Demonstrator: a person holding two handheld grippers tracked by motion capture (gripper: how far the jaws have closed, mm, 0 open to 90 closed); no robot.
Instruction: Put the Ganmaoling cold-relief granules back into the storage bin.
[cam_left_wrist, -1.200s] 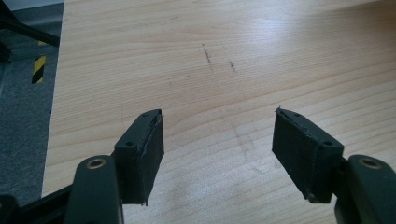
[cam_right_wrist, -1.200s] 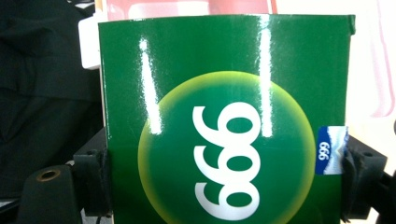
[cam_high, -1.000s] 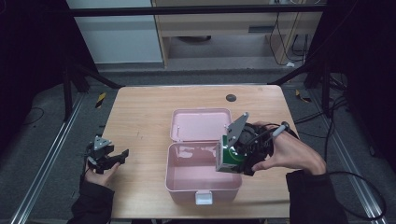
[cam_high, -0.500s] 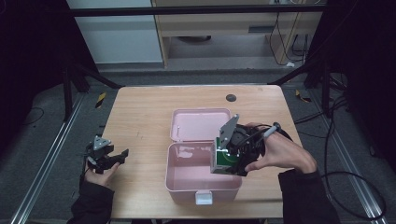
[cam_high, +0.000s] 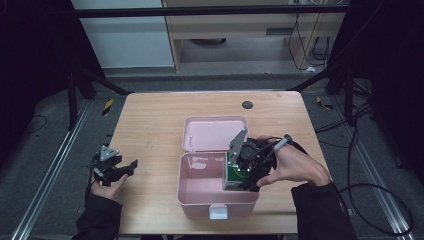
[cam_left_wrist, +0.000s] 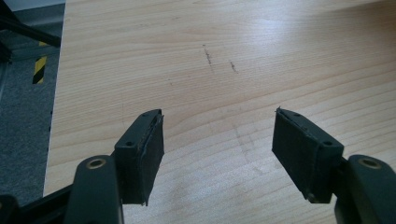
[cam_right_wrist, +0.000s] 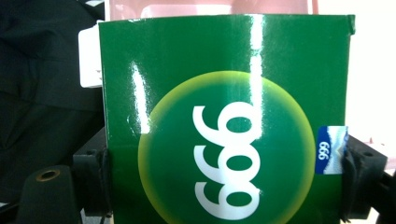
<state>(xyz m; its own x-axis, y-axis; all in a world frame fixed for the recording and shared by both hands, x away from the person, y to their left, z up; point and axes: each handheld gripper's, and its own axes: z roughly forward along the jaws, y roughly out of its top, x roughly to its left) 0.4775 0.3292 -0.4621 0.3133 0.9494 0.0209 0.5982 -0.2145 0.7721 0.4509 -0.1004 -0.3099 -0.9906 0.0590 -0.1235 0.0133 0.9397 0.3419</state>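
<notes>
**Green Box Held Low in the Open Pink Case**

Standing at the person's side of the table (cam_high: 150, 125), the nearest things are the two dark sleeves coming in from the edge, each hand carrying a gripper. Over on the left, the left gripper (cam_high: 127, 166) sits just above the bare wood near the table's left edge, well apart from everything else. Its jaws stand wide apart with nothing between them; in the left gripper view the two black pads (cam_left_wrist: 149, 149) frame only wood grain and a few faint scuffs.

On the right, the right gripper (cam_high: 239, 176) points down into the pink case (cam_high: 200, 192), which stands near the front edge with its white latch (cam_high: 219, 212) facing the person. Its jaws are clamped on the two sides of a green box (cam_high: 233, 176), gripping it firmly. In the right gripper view the box (cam_right_wrist: 224, 121) shows a glossy green face with a yellow-rimmed circle, white numerals and a small blue label at one edge. The box is upright, low in the right part of the case's tub, close to its right wall; whether it touches the bottom I cannot tell.

Behind the tub, the case's lid (cam_high: 215, 132) lies open and flat on the wood. Farther back, near the far edge, sits a small dark disc (cam_high: 247, 105). Beyond the table lies grey floor with cables.
</notes>
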